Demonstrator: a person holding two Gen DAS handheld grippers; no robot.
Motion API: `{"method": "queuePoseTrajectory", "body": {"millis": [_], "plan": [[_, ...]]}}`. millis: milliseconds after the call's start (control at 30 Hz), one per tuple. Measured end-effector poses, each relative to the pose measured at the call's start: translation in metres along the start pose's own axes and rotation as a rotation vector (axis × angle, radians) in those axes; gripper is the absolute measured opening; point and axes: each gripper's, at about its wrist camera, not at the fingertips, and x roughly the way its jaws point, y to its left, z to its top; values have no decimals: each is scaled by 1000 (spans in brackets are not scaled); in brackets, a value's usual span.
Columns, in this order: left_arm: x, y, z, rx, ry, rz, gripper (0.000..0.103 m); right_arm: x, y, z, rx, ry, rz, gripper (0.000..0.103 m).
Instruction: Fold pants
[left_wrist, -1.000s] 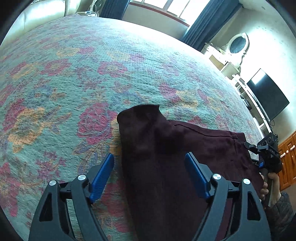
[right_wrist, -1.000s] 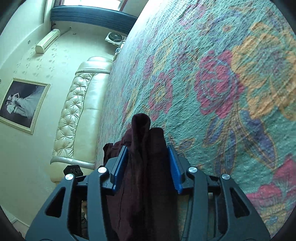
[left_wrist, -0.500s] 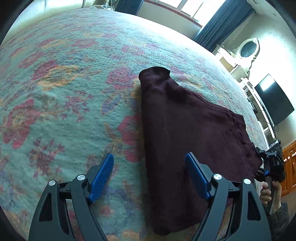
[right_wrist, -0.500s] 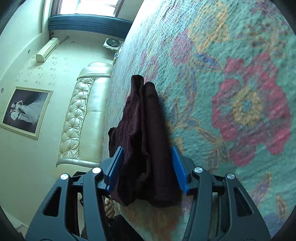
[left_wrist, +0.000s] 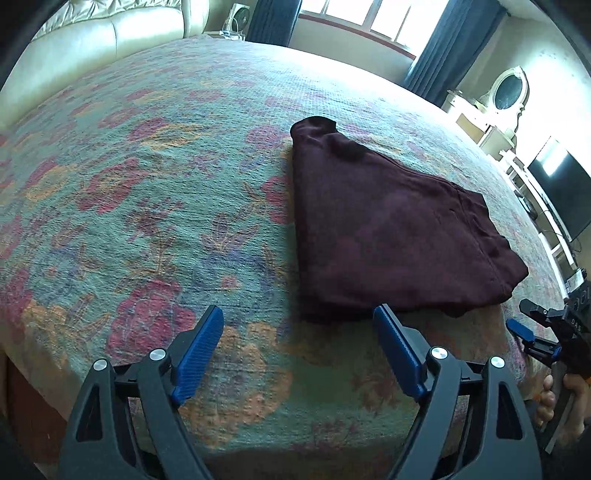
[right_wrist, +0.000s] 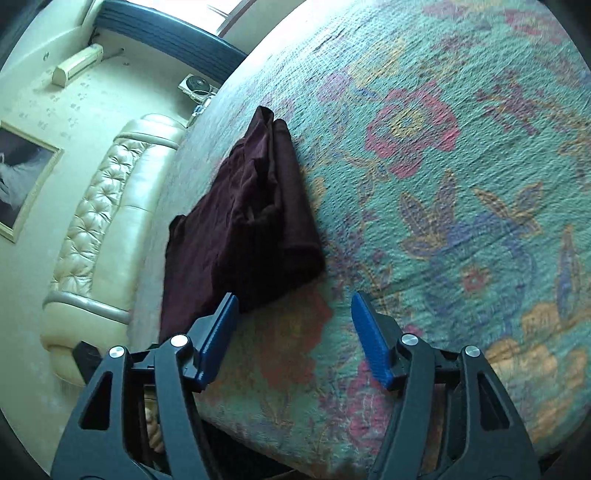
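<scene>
Dark maroon pants (left_wrist: 388, 229) lie folded in a flat stack on the floral bedspread (left_wrist: 147, 192). In the right wrist view the pants (right_wrist: 251, 229) lie ahead and to the left. My left gripper (left_wrist: 295, 332) is open and empty, pulled back just short of the stack's near edge. My right gripper (right_wrist: 293, 321) is open and empty, just off the near corner of the stack. The right gripper also shows at the far right of the left wrist view (left_wrist: 532, 332), held in a hand.
A cream leather headboard (right_wrist: 92, 236) runs along the far side of the bed. The bed's near edge (left_wrist: 258, 454) is right below my grippers. A dresser with a mirror (left_wrist: 506, 96) and a TV (left_wrist: 561, 192) stand at the right wall.
Both grippers pulled back toward the bed's near edge. The right gripper, closed around the pants a second ago, has opened and let go. The folded pants stay lying flat.
</scene>
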Motion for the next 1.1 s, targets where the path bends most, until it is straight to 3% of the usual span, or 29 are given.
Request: {"method": "queuePoseTrajectory", "body": {"millis": [133,267,500,1100], "plan": [[-7,-11,-11,17,-40,52,84,4,29,-26,-160,-45,-181,81],[3,-21,-21,41,-11,50,85,14,48,-44,-276,-71,-291,88],[1,-35,-28,101,-34,77,85,10,48,-54,-281,-93,-309,89],[7,-40,-35,116,-35,109,85,6,51,-58,-306,-121,-353,89]]}}
